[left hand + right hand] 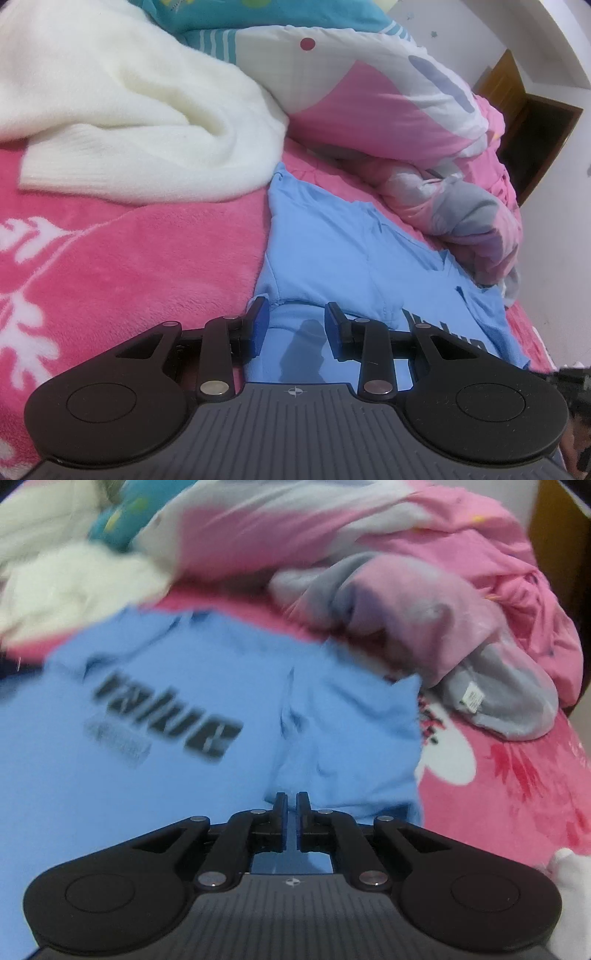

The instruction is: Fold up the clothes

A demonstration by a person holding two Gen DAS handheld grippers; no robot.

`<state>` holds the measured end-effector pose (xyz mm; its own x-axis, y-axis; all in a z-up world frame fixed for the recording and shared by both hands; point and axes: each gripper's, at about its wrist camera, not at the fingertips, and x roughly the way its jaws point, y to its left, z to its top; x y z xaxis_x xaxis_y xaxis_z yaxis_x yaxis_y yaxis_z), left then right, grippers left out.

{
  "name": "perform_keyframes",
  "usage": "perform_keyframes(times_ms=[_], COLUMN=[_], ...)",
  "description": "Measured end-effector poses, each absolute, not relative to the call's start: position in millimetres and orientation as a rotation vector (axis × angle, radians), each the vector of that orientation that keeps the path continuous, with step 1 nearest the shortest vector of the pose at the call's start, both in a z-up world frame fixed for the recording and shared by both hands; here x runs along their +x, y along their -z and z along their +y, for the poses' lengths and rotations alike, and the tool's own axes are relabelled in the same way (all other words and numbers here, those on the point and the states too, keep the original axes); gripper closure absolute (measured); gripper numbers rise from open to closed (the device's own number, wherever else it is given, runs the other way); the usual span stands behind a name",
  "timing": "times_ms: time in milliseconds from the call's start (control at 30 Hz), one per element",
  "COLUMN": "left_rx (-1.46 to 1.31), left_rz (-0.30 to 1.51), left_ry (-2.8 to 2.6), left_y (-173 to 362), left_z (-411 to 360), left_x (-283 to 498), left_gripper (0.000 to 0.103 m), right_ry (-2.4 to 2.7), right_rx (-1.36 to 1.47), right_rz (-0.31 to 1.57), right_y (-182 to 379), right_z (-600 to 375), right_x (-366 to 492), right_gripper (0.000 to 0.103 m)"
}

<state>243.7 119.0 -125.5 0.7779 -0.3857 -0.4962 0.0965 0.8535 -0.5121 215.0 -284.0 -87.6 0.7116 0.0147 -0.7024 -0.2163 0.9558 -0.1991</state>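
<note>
Fabric is filling both of my views: a light blue T-shirt [332,240] is lying spread on the pink fleece blanket [110,258] that is covering the bed. In the left wrist view I am holding my left gripper [295,325] low over the near part of the shirt, its jaws standing partly apart with blue cloth showing in the gap between them; whether the pads are actually pressing on a fold I cannot tell. Black lettering on the shirt is peeking out just to the right of that gripper.

In the right wrist view, which is blurring, my right gripper [291,819] is pointing down over the same shirt [184,775], near its edge beside the blanket's [498,794] white and red pattern. Its jaws are sitting almost together, only a thin slit showing between them, and I cannot tell whether any cloth is being pinched there. The black printed word is lying to the left of the fingers.

Beyond the shirt, a white knitted sweater [129,110] is lying rumpled on the blanket at the far left, touching the shirt's far corner. A bunched pink, white and grey quilt [406,122] is piling up behind and to the right, and a teal patterned pillow [277,11] is sitting at the top.
</note>
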Motion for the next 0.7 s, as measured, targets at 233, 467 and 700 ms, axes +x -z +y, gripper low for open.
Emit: perform_keyframes(times_ms=[233,467,700], left_rx=[-0.487,-0.497,-0.538], left_rz=[0.631,0.631,0.594], left_ry=[0.271,0.274,0.286], left_y=[125.4,125.9,120.1], left_z=[118.0,119.1,128.3], left_x=[243.3,243.3,236.7], left_gripper=[0.070,0.070,0.069], right_ry=[-0.126,-0.010,-0.013], right_rx=[0.035,-0.011,-0.060], right_rz=[0.692,0.755,0.698], right_y=[61.8,91.5,88.7], right_z=[-308.5,-305.5,-300.7], right_x=[208.1,252.9,223.5], right_gripper=[0.100,0.100,0.100])
